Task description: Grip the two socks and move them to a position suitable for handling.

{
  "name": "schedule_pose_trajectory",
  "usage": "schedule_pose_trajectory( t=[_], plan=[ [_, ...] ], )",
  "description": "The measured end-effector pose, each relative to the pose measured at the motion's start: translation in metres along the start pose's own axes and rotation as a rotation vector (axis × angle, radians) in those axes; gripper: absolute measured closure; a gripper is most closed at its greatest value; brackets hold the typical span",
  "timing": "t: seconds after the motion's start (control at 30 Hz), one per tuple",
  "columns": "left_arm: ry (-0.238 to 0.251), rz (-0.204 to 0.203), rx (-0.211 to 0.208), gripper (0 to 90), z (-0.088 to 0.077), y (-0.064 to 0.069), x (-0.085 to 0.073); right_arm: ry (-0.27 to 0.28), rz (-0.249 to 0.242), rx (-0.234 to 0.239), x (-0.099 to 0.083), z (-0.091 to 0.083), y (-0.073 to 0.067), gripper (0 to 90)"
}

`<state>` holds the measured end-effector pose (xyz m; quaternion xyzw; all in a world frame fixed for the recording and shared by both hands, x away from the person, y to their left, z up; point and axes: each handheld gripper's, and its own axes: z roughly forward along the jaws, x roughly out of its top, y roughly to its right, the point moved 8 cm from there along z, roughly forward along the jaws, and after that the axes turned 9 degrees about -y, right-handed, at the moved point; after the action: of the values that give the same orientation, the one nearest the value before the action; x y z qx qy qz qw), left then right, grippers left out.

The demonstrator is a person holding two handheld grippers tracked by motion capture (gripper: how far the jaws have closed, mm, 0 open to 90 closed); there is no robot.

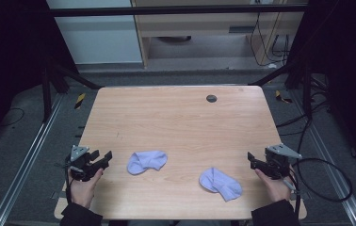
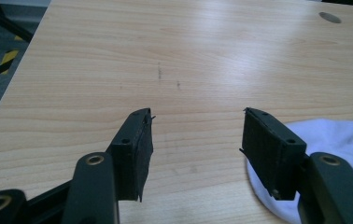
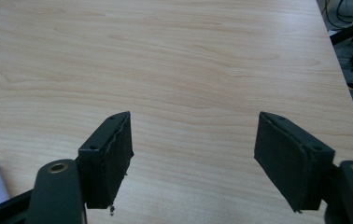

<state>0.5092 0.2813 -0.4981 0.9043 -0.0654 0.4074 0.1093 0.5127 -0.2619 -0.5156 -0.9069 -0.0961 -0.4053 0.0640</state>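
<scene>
two pale socks, one (image 1: 147, 161) left and one (image 1: 220, 183) right, lie apart on the surface (image 1: 181, 117) between two claws, left (image 1: 101, 159) and right (image 1: 253, 160), both spread apart and empty.

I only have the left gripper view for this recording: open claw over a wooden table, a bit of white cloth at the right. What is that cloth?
Observer: A pale sock, lying crumpled just right of the left claw.
Operator: Is it the only one?
Observer: No, a second sock lies nearer the table's front edge, toward the right claw.
Operator: Is the right claw holding anything?
Observer: No, in the right gripper view its jaws stand wide apart over bare wood, touching neither sock.
</scene>
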Motion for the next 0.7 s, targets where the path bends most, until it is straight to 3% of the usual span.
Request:
schedule_pose_trajectory(
  t=[0.23,0.5,0.7],
  plan=[
    [-0.002,0.041,-0.044,41.2,-0.002,0.019,-0.002,-0.003,-0.015,0.034,0.001,-0.005,-0.011,31.3],
    [-0.007,0.116,-0.102,41.0,-0.002,0.052,-0.001,-0.001,-0.110,0.072,0.010,-0.008,-0.037,31.6],
    [-0.015,0.149,-0.126,42.7,-0.002,0.069,-0.003,-0.008,-0.122,0.093,0.013,-0.013,-0.048,30.1]
  ],
)
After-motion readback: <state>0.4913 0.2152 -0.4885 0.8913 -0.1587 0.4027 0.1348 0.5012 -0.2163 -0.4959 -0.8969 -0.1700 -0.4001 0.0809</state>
